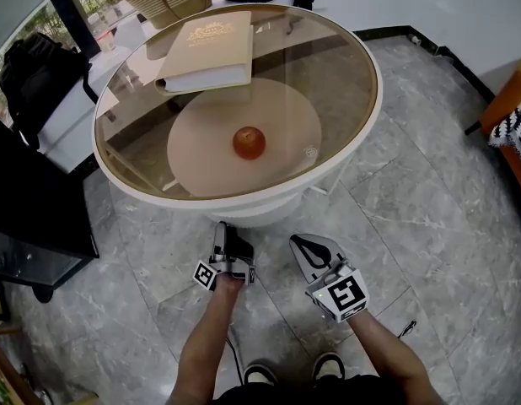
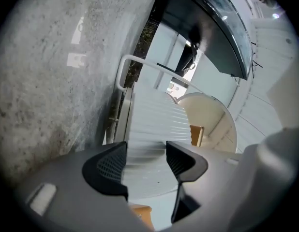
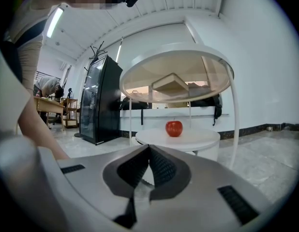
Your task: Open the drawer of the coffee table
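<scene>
Your left tool point(image 2: 145, 161) is lowest and closest in, held just short of the near foot of the bench point(image 1: 244, 202). Its jaws stand apart, and only the ribbed white base point(image 2: 149, 122) shows through the gap. I can't tell whether a pad touches that surface. Your right tool point(image 3: 149, 164) sits just to the right of it and a little further back, with its jaws brought together at the tips on nothing.

The drawer is what you're after, and no view shows it clearly. It probably sits in that ribbed base, under the lower shelf point(image 1: 201, 133), on the near side where your left tool is aimed. I can't make out a front edge, a handle or a gap (the fluting hides any seam there may be). Nothing stands out from the base towards you, so I judge the drawer is not yet opened.

That puts you at the approach. You have reached the base, but finding a hold, closing on it and pulling are all left to do.

Further out, a red apple point(image 1: 249, 143) rests near the middle of the lower shelf. A closed tan book point(image 1: 206, 53) lies on the far left part of the glass top above it. Grey marble floor point(image 1: 412, 201) surrounds the bench, and a black cabinet point(image 1: 24, 201) stands well off to the left.
</scene>
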A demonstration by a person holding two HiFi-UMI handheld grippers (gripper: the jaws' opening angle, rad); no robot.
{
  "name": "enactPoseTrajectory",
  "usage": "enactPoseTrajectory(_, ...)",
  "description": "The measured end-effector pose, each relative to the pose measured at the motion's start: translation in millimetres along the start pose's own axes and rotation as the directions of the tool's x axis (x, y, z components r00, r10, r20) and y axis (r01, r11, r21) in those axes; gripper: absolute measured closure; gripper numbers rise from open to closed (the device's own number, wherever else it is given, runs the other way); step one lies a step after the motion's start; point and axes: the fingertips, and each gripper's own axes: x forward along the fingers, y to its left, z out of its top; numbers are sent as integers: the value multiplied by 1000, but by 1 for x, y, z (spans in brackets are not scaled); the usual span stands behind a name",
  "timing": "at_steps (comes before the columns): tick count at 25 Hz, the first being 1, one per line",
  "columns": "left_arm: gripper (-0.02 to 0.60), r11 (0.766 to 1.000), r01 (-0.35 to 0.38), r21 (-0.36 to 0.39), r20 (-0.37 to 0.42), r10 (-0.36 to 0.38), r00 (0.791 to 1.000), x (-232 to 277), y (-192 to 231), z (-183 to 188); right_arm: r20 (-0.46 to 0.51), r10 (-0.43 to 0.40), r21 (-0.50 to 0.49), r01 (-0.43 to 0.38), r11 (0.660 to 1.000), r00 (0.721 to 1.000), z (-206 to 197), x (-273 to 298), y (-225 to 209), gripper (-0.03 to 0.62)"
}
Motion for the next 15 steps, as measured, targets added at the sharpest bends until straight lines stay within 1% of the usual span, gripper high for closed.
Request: enactPoseTrajectory(15,330,1000,-21,-14,-51,21,999,-71,-27,-21,13,55,-12,-55,998,998,12,0,30,589)
